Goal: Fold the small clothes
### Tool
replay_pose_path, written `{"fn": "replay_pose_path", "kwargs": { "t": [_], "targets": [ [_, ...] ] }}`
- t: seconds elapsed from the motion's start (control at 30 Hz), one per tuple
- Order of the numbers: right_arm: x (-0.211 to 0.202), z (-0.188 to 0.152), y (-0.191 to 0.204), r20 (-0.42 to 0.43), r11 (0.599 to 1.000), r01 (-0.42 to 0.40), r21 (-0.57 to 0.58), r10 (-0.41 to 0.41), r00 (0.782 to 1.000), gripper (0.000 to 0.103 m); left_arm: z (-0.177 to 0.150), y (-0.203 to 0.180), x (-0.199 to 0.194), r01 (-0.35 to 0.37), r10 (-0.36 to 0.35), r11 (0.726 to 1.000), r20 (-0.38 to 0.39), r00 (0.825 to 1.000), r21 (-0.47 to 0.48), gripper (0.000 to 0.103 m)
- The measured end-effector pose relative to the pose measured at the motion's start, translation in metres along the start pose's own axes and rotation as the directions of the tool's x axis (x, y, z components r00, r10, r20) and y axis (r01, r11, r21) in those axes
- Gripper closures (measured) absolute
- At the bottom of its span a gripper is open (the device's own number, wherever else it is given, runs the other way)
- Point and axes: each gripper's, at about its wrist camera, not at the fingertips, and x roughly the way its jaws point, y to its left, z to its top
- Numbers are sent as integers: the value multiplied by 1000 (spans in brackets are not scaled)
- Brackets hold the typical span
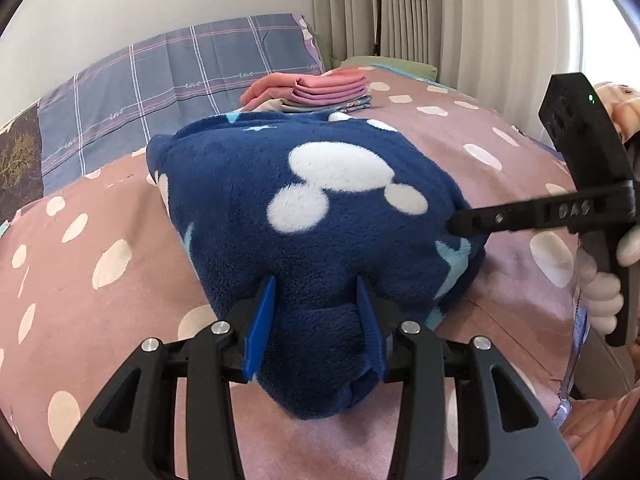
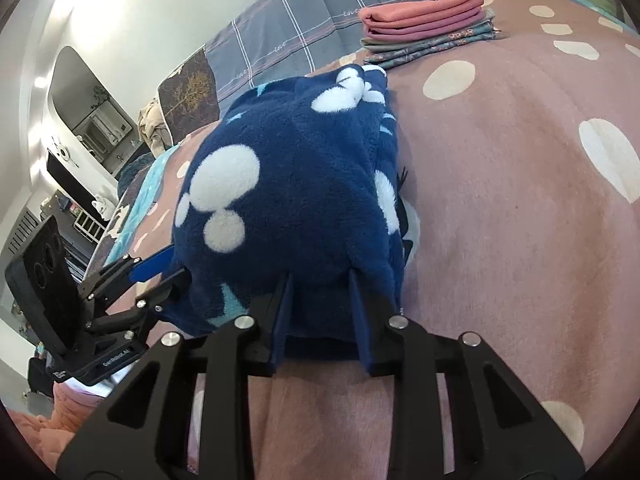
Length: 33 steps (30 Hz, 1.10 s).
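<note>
Left wrist view: gripping a bunched near edge of the navy fleece garment (image 1: 320,216) between the blue pads (image 1: 260,328) of the left gripper (image 1: 316,320), jaws standing fairly wide around the thick roll of pile, not fully closed. Lying well inside the pink spotted bedspread (image 1: 120,320), clear of its edges, long axis running from the camera toward the headboard end, far end pointing at the folded pile (image 1: 324,90) near the plaid pillow (image 1: 180,76). Reaching in from the right edge, the right gripper (image 1: 454,225), its tips touching the garment's right corner; from this angle, impossible to tell how wide. Probably holding two adjacent corners to carry a fold over evenly.

Right wrist view: pinching the garment's (image 2: 288,184) near hem between the fingers of the right gripper (image 2: 322,280), moderately apart and filled with doubled fleece. Holding the neighbouring corner at lower left, the left gripper (image 2: 176,266), blue pad (image 2: 152,266) showing. Garment again stretching away toward the folded stack (image 2: 428,28) by the pillow end, layered edges showing along its right side, suggesting one fold already laid and another being readied.
</note>
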Motion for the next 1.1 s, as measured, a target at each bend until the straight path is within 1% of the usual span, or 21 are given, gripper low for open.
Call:
{"fn": "replay_pose_path", "kwargs": {
  "t": [0.03,0.07,0.1,0.13,0.17,0.23,0.27,0.3,0.37,0.47,0.53,0.57,0.6,0.67,0.73,0.77,0.83,0.9,1.0,1.03,1.1],
  "targets": [
    [-3,0,-2,3,999,-19,26,19,1000,71,0,4,-1,12,-12,1000,5,1000,-20,60],
    [-7,1,-6,11,997,-52,62,51,999,63,1,5,-1,20,-20,999,9,1000,-34,60],
    [-15,-2,-12,32,988,-101,114,98,995,59,1,7,-1,26,-25,999,14,1000,-46,60],
    [-19,-4,-16,44,980,-128,150,123,991,53,1,7,-1,25,-24,999,16,1000,-47,60],
    [-25,-8,-20,52,971,-147,189,139,989,51,1,6,-1,23,-22,999,16,1000,-43,60],
    [-34,-11,-23,60,965,-134,224,123,991,37,-2,4,0,26,-25,999,13,1000,-43,58],
    [-39,-15,-26,58,965,-95,245,83,995,32,-2,4,0,33,-32,998,12,999,-46,57],
    [-42,-18,-28,53,964,-77,254,66,996,31,-1,4,0,40,-39,998,11,999,-49,56],
    [-42,-26,-34,38,953,-88,290,81,996,31,-2,3,-1,44,-43,998,12,999,-45,55],
    [-27,-36,-45,5,896,-178,407,192,981,31,-4,1,-2,45,-45,998,12,999,-45,54],
    [-16,-41,-50,-8,859,-217,463,248,969,31,-3,0,-2,44,-43,998,9,999,-41,53],
    [-9,-42,-51,-10,833,-236,500,278,960,30,-3,0,-2,42,-41,998,7,999,-40,52],
    [-6,-41,-51,-3,821,-246,516,289,957,30,-3,0,-2,41,-41,998,6,999,-39,52],
    [-1,-36,-51,24,795,-267,545,304,952,24,-4,0,-2,43,-42,998,7,999,-43,52],
    [4,-31,-52,50,769,-294,568,324,945,22,-3,0,-2,46,-45,998,9,999,-48,52],
    [8,-29,-52,54,756,-297,583,329,943,18,-3,0,-2,45,-45,998,10,999,-48,52],
    [16,-25,-51,49,740,-280,611,318,947,15,-4,0,-2,47,-46,998,11,999,-48,51],
    [21,-21,-45,54,739,-257,623,287,956,11,-4,0,-2,51,-51,998,13,999,-48,51],
    [25,-18,-32,56,751,-203,629,216,975,6,-4,0,-2,56,-55,997,15,998,-49,49],
    [27,-17,-29,58,751,-190,633,198,978,3,-4,0,-2,60,-59,997,17,998,-50,49],
    [31,-15,-25,71,744,-173,645,167,983,2,-5,1,-2,66,-65,996,19,998,-52,49]
  ]
}}
